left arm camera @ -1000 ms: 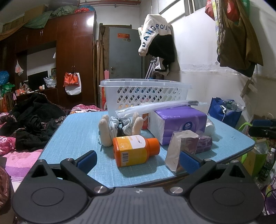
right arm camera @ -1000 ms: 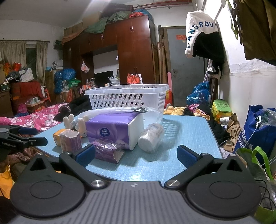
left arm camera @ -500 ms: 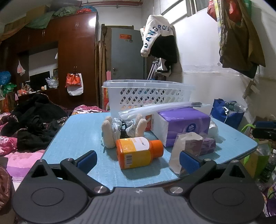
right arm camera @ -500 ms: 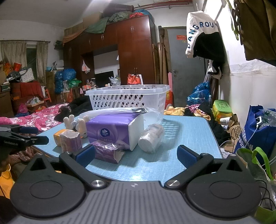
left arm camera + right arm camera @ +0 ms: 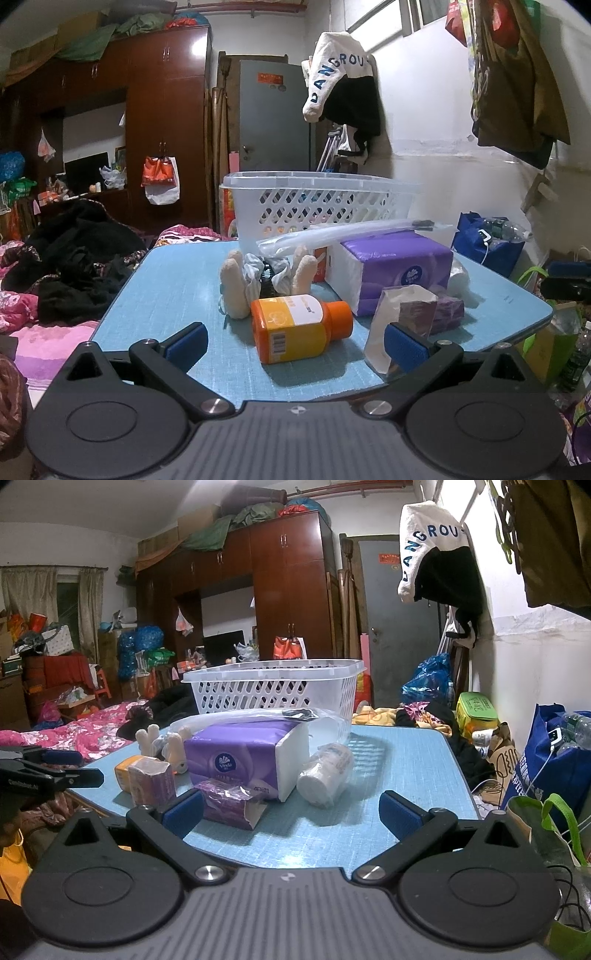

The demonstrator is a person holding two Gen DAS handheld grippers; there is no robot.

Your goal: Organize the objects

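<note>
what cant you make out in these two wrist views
- Inside of the white basket: both views look low at its side wall, so its contents cannot be told.
- Stuffed toy: left view, partly behind the orange bottle; mostly hidden in the right view.
- Label text on the orange bottle: too small to read.
- Item under the long clear plastic bag: blurred by the plastic.
- Near table edge: covered by each gripper body.
</note>
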